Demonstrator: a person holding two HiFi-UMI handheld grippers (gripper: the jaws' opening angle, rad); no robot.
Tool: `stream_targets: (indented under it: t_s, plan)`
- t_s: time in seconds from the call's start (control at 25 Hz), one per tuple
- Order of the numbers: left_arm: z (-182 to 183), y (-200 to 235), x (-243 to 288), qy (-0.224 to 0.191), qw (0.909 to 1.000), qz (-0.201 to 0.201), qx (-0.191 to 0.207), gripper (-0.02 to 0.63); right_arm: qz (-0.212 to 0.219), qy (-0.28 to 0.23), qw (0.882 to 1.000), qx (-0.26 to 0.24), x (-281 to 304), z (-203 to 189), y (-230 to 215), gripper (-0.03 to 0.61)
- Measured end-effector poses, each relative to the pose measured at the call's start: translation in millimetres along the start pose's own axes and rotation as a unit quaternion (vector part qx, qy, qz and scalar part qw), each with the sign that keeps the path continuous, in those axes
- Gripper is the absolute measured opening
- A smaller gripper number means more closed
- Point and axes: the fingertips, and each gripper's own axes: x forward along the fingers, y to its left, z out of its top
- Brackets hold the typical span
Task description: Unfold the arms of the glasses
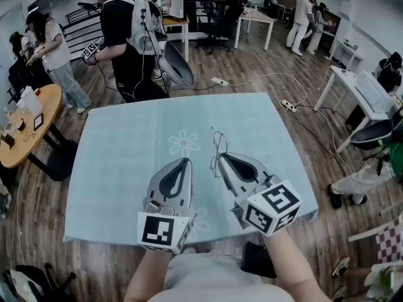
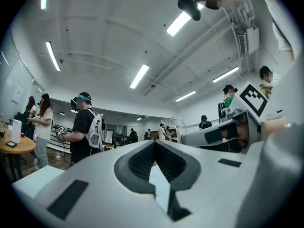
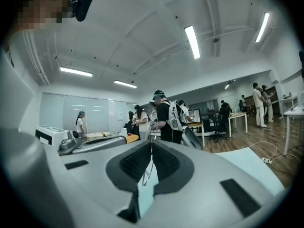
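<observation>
- Table: covered with a light blue cloth; lies beneath both hand-held grippers.
- Left hand-held gripper: jaws together, nothing between them.
- Right hand-held gripper: beside the left one, jaws clamped on the glasses.
- Glasses: thin wire frame, projecting beyond the right jaw tips.

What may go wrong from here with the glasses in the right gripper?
1. The right gripper pinches the glasses by thin wire only; the frame may bend or slip out.
2. The left gripper is shut and empty beside them; approaching an arm without opening first, it might knock the glasses loose.
</observation>
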Motion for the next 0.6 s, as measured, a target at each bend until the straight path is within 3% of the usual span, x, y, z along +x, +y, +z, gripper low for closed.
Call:
stream_targets:
  t_s: [0.6]
  plan:
    - [1.7, -9.0, -2.1, -0.002, 0.9999, -0.012, -0.001, 0.006, 0.084, 0.109, 0.99, 0.014, 4.5, -6.9, 3.8, 0.014]
